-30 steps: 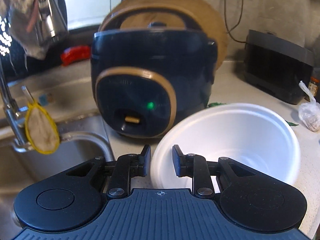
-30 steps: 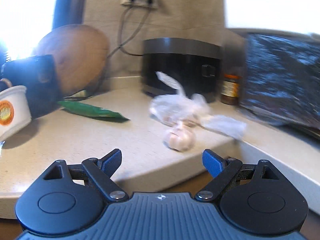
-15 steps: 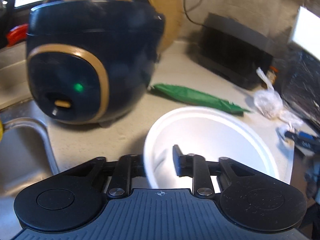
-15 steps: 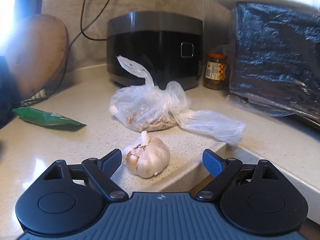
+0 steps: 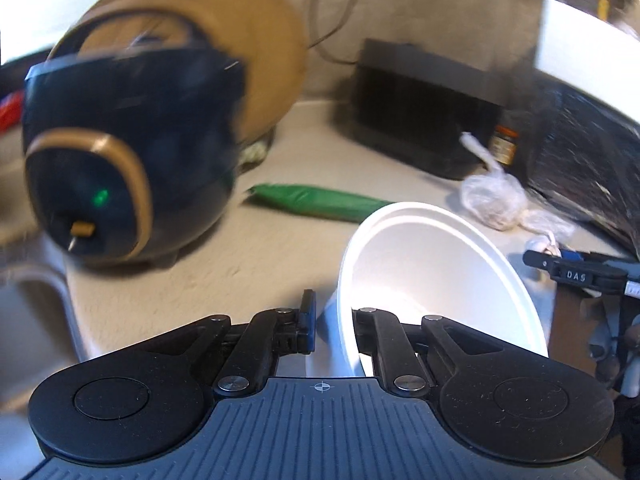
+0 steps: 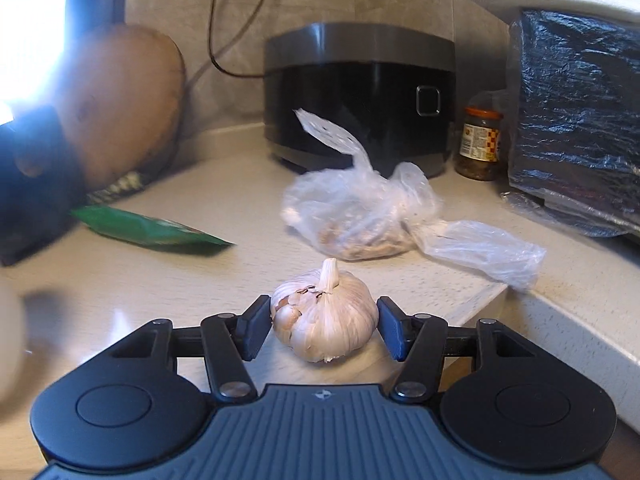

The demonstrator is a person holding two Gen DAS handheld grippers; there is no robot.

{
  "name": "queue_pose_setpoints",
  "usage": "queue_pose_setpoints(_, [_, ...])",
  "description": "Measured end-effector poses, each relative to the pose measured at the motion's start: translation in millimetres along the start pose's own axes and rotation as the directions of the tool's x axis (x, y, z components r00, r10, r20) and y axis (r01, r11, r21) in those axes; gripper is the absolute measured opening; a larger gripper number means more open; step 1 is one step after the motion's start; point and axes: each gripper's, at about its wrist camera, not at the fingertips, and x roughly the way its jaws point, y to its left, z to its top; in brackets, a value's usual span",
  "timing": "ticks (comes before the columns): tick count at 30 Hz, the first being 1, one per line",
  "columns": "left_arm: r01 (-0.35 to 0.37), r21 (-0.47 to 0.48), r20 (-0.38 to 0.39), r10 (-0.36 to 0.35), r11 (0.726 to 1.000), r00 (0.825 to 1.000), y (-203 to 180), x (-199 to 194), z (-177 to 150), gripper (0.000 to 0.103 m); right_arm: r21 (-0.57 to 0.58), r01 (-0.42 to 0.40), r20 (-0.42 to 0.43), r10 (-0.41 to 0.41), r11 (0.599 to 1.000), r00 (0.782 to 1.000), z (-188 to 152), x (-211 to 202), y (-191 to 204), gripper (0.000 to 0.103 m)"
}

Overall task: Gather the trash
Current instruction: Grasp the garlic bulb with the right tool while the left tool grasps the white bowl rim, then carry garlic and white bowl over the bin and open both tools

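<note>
My left gripper (image 5: 332,314) has the rim of a white paper bowl (image 5: 436,264) between its fingers. Its jaws are closing on the wall, and the bowl hangs tilted over the counter. In the right wrist view a garlic bulb (image 6: 328,312) sits on the counter near the front edge. My right gripper (image 6: 323,326) straddles it, jaws closing, with both blue pads touching its sides. A green wrapper (image 6: 152,230) lies flat to the left. A knotted clear plastic bag (image 6: 360,216) with scraps lies behind the garlic. From the left wrist view, the right gripper (image 5: 576,272) shows at the far right.
A dark blue rice cooker (image 5: 120,168) stands left, with a round wooden board (image 5: 240,52) behind it. A black appliance (image 6: 360,92), a jar (image 6: 480,144) and a black crinkled bag (image 6: 580,120) line the back right. The sink (image 5: 36,320) lies left. The counter edge (image 6: 560,320) drops off at right.
My left gripper closed on the bowl's rim and swung right, tipping the bowl up. My right gripper moved forward to the garlic, and its jaws narrowed onto it.
</note>
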Motion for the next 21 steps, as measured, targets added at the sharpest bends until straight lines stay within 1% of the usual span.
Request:
queue_pose_setpoints(2, [0.014, 0.044, 0.008, -0.015, 0.999, 1.0, -18.0, -2.5, 0.5, 0.013, -0.004, -0.019, 0.029, 0.019, 1.0, 0.999, -4.4, -19.8, 2.2, 0.057])
queue_pose_setpoints(6, [0.085, 0.108, -0.001, -0.085, 0.99, 0.996, -57.4, -0.4, -1.7, 0.013, -0.024, -0.034, 0.086, 0.036, 0.999, 0.996, -15.2, -63.8, 1.6, 0.057])
queue_pose_setpoints(10, [0.167, 0.163, -0.007, -0.168, 0.972, 0.986, -96.6, 2.1, -7.7, 0.012, -0.02, -0.001, 0.134, 0.004, 1.0, 0.991, -27.3, -105.5, -12.8, 0.057])
queue_pose_setpoints(12, [0.218, 0.189, -0.014, -0.22, 0.957, 0.975, -117.9, 1.1, -13.0, 0.012, 0.004, 0.033, 0.156, -0.034, 0.999, 0.987, -35.7, -122.5, -26.1, 0.057])
queue_pose_setpoints(15, [0.291, 0.23, -0.031, -0.292, 0.929, 0.956, -149.8, 1.2, -21.7, 0.013, 0.04, 0.113, 0.175, -0.119, 0.993, 0.977, -48.9, -140.2, -49.4, 0.057])
queue_pose_setpoints(18, [0.353, 0.26, -0.064, -0.348, 0.899, 0.935, -182.3, 8.9, -32.0, 0.013, 0.097, 0.17, 0.16, -0.184, 0.981, 0.97, -64.1, -152.6, -78.0, 0.057])
queue_pose_setpoints(21, [0.417, 0.249, -0.116, -0.4, 0.874, 0.909, -212.0, 29.1, -46.6, 0.013, 0.138, 0.242, 0.126, -0.26, 0.96, 0.958, -80.4, -162.2, -107.5, 0.057])
